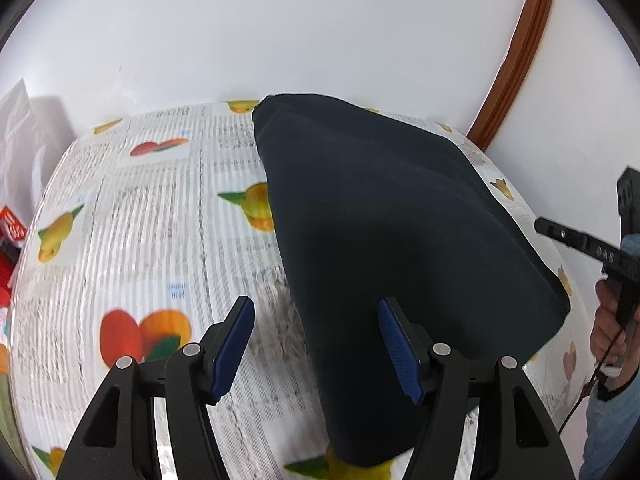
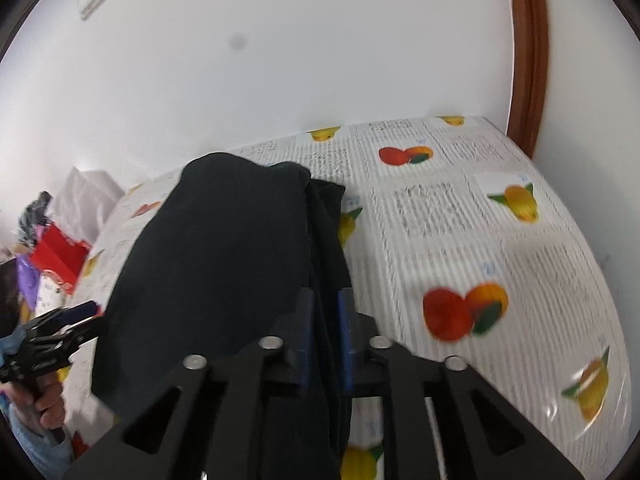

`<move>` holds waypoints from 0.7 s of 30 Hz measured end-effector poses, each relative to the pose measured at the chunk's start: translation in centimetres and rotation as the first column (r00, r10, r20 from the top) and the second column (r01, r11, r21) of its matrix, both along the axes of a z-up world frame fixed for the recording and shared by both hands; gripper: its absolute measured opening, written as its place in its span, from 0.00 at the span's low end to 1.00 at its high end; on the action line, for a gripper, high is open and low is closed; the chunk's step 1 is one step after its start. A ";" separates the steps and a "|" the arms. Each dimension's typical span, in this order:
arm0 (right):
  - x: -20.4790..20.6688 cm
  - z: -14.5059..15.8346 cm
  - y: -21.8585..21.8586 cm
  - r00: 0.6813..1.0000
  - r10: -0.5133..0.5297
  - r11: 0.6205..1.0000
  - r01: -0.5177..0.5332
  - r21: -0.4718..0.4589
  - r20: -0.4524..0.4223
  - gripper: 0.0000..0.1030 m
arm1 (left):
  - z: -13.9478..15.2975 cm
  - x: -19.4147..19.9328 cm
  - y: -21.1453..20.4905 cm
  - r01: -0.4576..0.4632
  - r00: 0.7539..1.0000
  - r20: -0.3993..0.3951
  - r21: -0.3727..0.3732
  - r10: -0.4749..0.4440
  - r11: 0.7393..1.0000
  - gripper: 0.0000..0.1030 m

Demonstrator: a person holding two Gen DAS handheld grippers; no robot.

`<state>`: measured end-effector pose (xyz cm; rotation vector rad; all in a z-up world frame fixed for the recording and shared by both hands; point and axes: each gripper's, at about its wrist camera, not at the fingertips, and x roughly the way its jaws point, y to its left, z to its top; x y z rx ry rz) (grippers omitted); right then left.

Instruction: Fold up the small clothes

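Item 1, left tongs [image 1: 316, 344]: spread wide and holding nothing. The blue pads [image 1: 234, 350] stand apart above the desk [image 1: 132, 208]. One pad is over bare tablecloth, the other over the near edge of the garment. Judged as parked clear so the cloth can settle without being dragged.

Item 2, dark garment [image 1: 380, 220]: a small navy piece lying on the fruit-printed cloth. It reaches from just ahead of the left tongs across toward the right tongs. It looks doubled over, with a rounded fold on the far side and layered edges on the right. The layered edges suggest one fold is already laid. The fold line looks uneven, so it may need smoothing.

Item 3, right tongs [image 2: 325, 328]: jaws narrow but not pressed together. A ridge of the garment's edge runs between them. Whether the pads bite the cloth cannot be told for certain, as blur and dark fabric hide the contact. Judged as letting go of the edge it laid down.

Item 4, hand [image 1: 610, 328]: grips the right tool's handle at the far right of the left view.
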<state>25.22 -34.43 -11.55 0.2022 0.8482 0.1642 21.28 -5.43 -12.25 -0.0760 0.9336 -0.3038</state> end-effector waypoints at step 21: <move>-6.4 -1.6 -0.3 0.997 -0.021 0.999 0.024 -0.031 0.074 0.05 | -0.6 -3.3 -0.3 0.000 1.000 -0.013 -0.018 0.000 1.000 0.61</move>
